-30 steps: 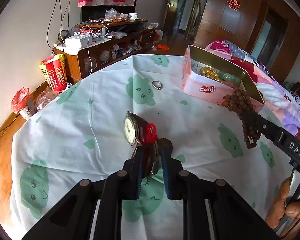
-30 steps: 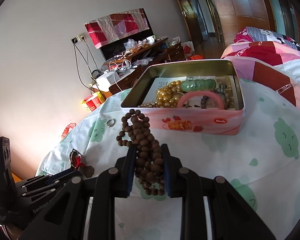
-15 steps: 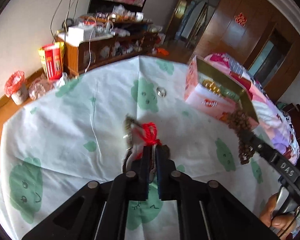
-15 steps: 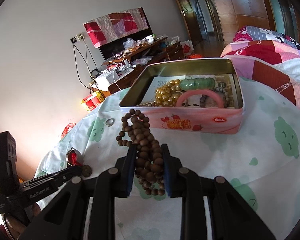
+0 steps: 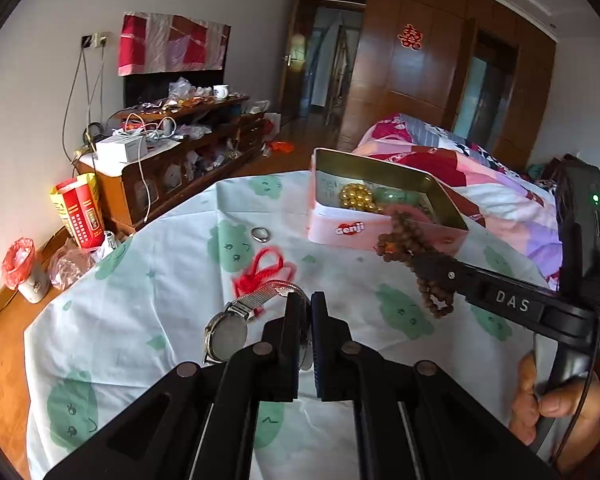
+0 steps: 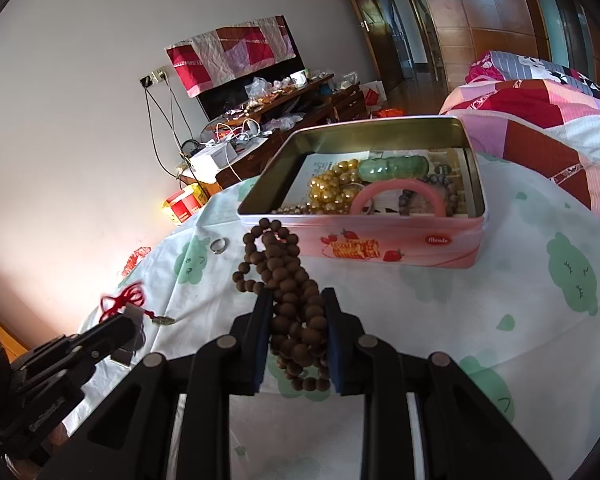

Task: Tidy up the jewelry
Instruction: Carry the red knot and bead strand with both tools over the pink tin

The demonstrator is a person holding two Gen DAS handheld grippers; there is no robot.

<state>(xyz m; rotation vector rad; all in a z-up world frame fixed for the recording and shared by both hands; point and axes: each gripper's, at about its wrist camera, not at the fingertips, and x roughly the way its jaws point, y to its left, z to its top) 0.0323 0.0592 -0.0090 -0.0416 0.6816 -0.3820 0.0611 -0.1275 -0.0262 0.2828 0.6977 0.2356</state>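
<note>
On the far left of the bench (image 5: 148, 320) the left tongs (image 5: 305, 322) are clenched on the mesh strap of a watch (image 5: 226, 334). The watch hangs just clear of the cloth, its strap arching from the tongs up and left to the case, so its long axis runs left to right across the view; the face is turned away, showing the plain back. A red cord (image 5: 262, 270) is tangled around the strap and trails forward — in the right view a small coin charm seems to dangle from it. A ring (image 5: 260, 234) lies loose on the cloth farther on, near the tin (image 5: 380, 236).

To do this well, I judge the watch should be lifted high enough that the cord and charm clear the tin's rim, then lowered flat into a free corner before the grip is let go.

The right tongs (image 6: 296, 312) grip a bunch of brown beads (image 6: 284, 276). The string's long axis points forward toward the tin's near wall, one loop sticking out ahead and the rest sagging below — it wants raising over the rim, past the pink bangle (image 6: 400, 196), so nothing catches.
</note>
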